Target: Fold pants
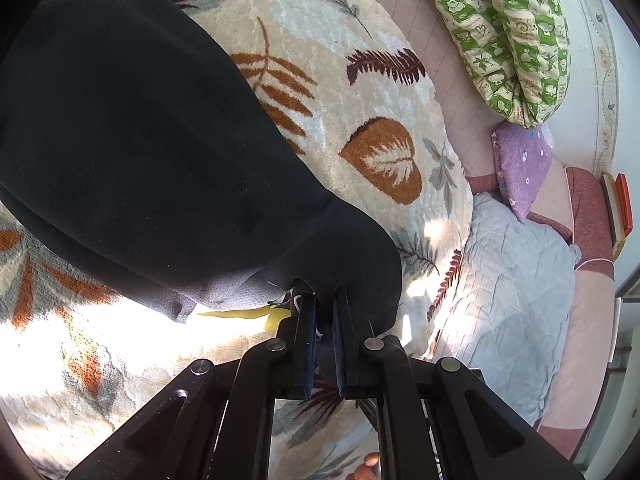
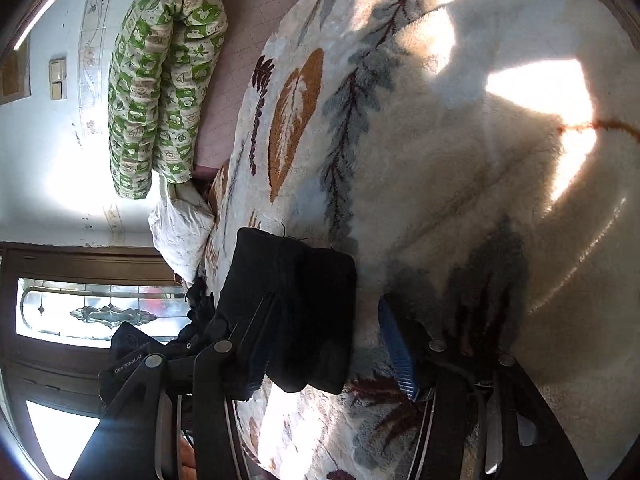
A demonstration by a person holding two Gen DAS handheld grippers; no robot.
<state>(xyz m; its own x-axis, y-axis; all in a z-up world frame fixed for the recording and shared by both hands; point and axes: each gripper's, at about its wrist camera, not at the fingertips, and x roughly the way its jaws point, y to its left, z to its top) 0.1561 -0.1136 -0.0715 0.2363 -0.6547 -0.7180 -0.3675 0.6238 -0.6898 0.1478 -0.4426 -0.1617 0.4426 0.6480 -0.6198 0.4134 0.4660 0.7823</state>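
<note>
The black pants [image 1: 132, 152] lie over a cream leaf-patterned blanket [image 1: 352, 92] and fill the upper left of the left wrist view. My left gripper [image 1: 325, 300] is shut on the edge of the pants, lifting it; a yellow label shows under the cloth. In the right wrist view a folded end of the black pants [image 2: 296, 304] lies on the blanket [image 2: 460, 168] between my fingers. My right gripper [image 2: 324, 344] is open, its left finger against the cloth and its right blue pad [image 2: 396, 352] apart from it.
A green patterned quilt roll [image 1: 508, 32] lies at the back of the bed, also in the right wrist view [image 2: 160, 80]. A purple pillow [image 1: 520, 164] and grey quilted cover [image 1: 508, 292] lie beside the blanket. A stained-glass door [image 2: 88, 312] is at the left.
</note>
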